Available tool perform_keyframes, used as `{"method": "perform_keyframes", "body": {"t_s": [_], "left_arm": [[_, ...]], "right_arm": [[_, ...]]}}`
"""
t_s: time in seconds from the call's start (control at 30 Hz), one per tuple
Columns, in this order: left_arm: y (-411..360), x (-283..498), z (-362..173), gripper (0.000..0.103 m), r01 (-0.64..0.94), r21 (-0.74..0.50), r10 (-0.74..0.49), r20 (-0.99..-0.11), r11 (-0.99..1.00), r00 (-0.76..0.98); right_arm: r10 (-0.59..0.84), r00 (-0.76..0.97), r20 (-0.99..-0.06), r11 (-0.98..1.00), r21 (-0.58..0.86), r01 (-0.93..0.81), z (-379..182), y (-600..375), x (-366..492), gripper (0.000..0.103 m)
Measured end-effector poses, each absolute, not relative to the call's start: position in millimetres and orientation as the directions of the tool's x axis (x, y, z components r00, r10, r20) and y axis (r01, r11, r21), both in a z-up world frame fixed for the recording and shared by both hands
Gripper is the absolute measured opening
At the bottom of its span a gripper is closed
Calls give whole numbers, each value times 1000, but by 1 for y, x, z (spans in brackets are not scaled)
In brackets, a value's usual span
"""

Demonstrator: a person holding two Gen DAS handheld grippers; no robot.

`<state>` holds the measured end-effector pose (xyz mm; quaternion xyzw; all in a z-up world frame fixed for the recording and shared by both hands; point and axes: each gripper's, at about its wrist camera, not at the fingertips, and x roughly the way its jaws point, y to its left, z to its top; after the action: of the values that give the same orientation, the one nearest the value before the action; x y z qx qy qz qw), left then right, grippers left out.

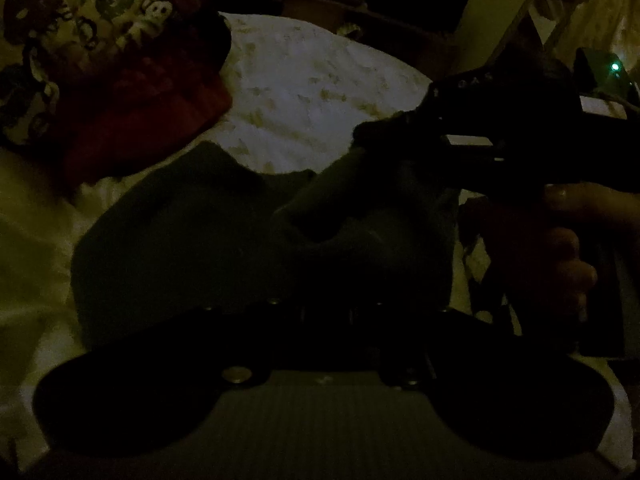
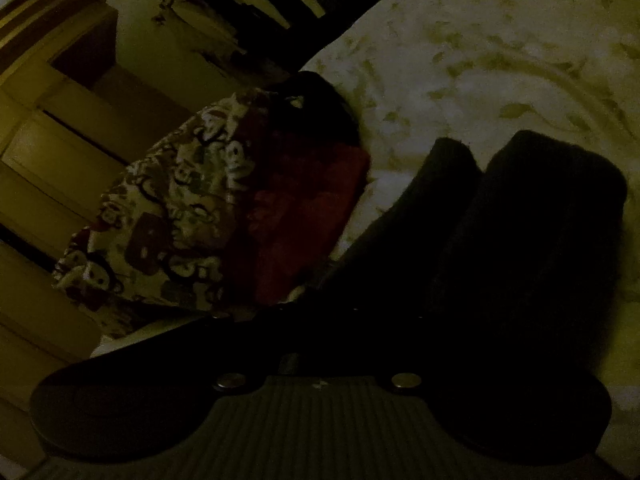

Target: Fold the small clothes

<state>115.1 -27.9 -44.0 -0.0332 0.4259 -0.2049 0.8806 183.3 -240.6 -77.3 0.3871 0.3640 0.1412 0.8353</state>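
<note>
Very dark frames. Dark garment [image 1: 192,232] lies on a pale leaf-print bed sheet [image 1: 304,80], beside a cartoon-print and red cloth pile [image 1: 100,60]. Right hand-held gripper [image 1: 380,132] pinches a raised fold of the garment. Left hand-held gripper's jaws too dark, cannot tell its state. Right hand [image 1: 572,248] holds the handle.

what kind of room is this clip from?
Probably a dim bedroom. The clothes lie on a leaf-print bedsheet, a cartoon-print and red bundle of fabric sits at its edge, and pale wooden panelled furniture stands beside it. The dark garment is mid-fold.
</note>
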Motion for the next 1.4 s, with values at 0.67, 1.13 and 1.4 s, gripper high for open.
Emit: {"method": "perform_keyframes", "body": {"t_s": [0.67,1.13,1.4], "left_arm": [[-83,165,-78,89,380,-97,-328,-723,920,608],[-116,120,-82,30,505,93,-336,-642,858,689],[-137,92,-85,30,549,221,-335,-595,806,731]], "right_arm": [[326,693,-642,739,631,237,-85,-326,164,103],[395,334,-856,737,512,440,-87,-315,248,103],[302,126,-945,867,328,376,-85,-269,275,103]]}}
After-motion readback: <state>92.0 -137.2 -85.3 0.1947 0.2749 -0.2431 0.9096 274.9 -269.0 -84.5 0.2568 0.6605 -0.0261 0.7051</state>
